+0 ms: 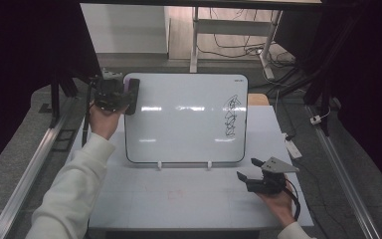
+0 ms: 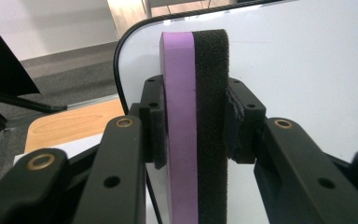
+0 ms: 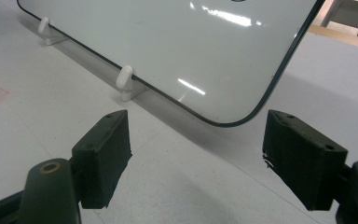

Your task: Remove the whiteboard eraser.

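Eraser (image 2: pixel 194 116) sits clamped between the left gripper's (image 2: pixel 193 123) pads, purple layer on one side, black foam on the other, at the far left corner of the whiteboard (image 1: pixel 179 124). The right gripper (image 1: pixel 251 172) rests near right on the table (image 1: pixel 179 204), jaws wide and holding nothing. Black scribbles (image 1: pixel 232 117) mark the board's right side in the high view. White clips (image 3: pixel 126 79) under the board's near edge show large in the right gripper view.
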`<move>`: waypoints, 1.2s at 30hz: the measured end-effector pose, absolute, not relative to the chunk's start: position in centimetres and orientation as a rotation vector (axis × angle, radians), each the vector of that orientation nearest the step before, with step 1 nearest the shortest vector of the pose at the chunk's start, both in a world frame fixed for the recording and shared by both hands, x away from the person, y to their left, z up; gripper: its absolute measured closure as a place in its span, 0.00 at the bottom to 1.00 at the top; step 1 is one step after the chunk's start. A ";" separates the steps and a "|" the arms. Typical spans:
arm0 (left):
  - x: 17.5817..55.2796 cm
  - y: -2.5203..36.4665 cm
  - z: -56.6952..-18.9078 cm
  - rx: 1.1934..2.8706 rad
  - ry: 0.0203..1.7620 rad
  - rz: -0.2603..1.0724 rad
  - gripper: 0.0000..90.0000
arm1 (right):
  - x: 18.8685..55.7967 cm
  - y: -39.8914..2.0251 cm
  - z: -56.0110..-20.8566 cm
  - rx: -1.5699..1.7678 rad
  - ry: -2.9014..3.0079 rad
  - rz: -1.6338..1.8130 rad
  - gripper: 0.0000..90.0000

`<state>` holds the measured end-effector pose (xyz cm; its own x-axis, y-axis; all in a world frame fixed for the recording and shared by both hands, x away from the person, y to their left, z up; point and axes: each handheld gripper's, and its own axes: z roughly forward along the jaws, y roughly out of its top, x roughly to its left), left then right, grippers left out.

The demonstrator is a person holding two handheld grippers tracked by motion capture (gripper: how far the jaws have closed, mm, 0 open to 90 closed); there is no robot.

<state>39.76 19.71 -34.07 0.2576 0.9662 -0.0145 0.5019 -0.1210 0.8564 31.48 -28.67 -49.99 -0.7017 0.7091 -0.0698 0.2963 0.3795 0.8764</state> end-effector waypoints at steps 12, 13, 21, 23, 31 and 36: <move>36.6 19.7 -34.5 1.761 1.272 0.716 0.71 | 31.3 -28.5 -49.8 0.856 2.199 1.276 0.26; 36.1 19.7 -34.9 1.763 1.260 0.692 0.71 | 31.3 -28.5 -49.8 0.857 2.199 1.277 0.26; 33.9 19.5 -36.3 1.759 1.192 0.601 0.71 | 31.3 -28.4 -49.7 0.850 2.198 1.278 0.26; 33.3 19.2 -36.6 1.761 1.174 0.590 0.71 | 31.2 -28.3 -49.6 0.846 2.196 1.283 0.26; 31.9 17.4 -37.9 1.768 1.103 0.528 0.71 | 30.9 -27.7 -49.3 0.823 2.207 1.295 0.26; 31.3 15.5 -38.9 1.788 1.062 0.496 0.71 | 30.5 -26.7 -48.9 0.800 2.226 1.332 0.26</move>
<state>31.34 15.54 -38.88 0.5378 0.8343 -0.1212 0.4433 -0.1576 0.8824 30.49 -26.70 -48.87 -0.7443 0.6648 -0.0633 0.2581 0.3738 0.8908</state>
